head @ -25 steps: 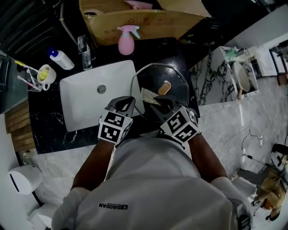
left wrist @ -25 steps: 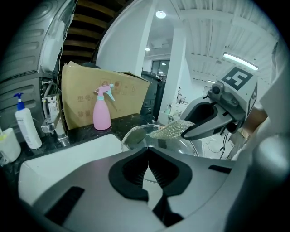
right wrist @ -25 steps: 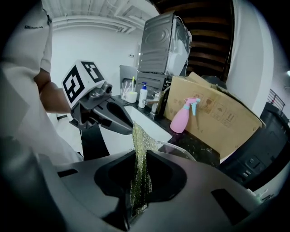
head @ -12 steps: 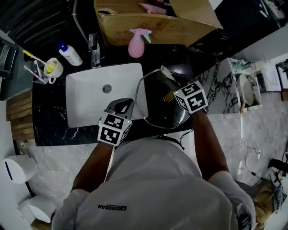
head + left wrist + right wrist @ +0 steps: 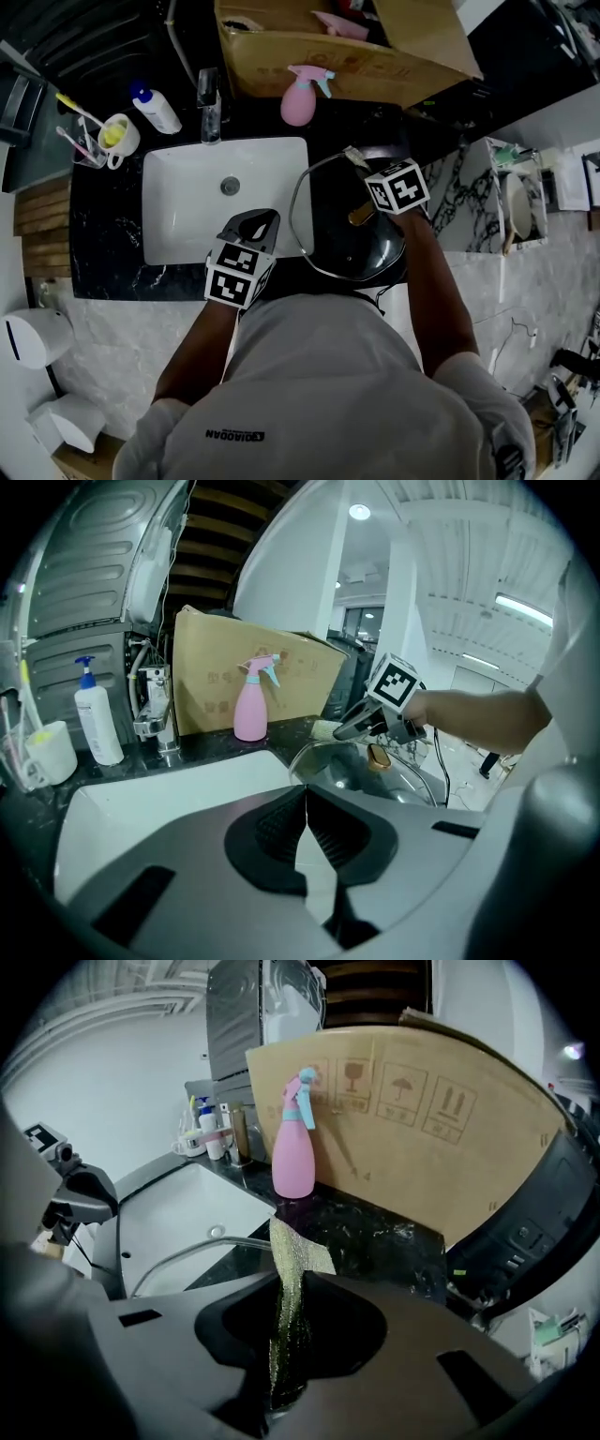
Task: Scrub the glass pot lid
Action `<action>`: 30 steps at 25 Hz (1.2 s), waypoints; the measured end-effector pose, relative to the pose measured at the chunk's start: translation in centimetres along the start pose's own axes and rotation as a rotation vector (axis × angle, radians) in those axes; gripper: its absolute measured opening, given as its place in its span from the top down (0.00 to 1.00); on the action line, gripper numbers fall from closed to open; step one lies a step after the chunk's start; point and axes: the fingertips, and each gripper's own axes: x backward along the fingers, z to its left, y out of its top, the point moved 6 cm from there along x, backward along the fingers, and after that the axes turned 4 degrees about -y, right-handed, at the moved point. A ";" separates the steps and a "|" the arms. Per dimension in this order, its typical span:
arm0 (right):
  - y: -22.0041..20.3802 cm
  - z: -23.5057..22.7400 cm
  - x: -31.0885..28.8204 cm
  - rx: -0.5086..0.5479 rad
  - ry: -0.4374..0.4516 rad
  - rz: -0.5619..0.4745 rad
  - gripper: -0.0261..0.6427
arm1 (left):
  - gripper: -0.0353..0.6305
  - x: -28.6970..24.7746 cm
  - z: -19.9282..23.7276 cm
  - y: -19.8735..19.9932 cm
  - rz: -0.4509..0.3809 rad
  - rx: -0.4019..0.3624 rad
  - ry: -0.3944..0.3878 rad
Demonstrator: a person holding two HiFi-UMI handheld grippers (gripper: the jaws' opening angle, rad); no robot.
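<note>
Right gripper [image 5: 358,159] grips the pad [image 5: 295,1260]; I would press it flat on the lid [image 5: 342,248]. Left gripper [image 5: 261,219] closed, empty.

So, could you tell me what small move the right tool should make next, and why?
Probably a sweep toward the near rim, across the glass. The right tool is shut on the gold mesh scouring cloth, which is at the far rim of the round glass pot lid, so nearly all of the lid lies nearer than it.
</note>
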 end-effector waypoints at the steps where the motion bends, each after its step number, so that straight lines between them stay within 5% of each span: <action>1: 0.1 0.3 -0.3 -0.001 0.015 0.014 0.82 | 0.92 0.0 0.1 -0.1 0.000 0.006 0.002; 30: 2.5 10.4 -1.3 0.239 0.120 0.105 0.82 | 0.92 2.9 2.1 -1.7 -0.026 0.013 -0.009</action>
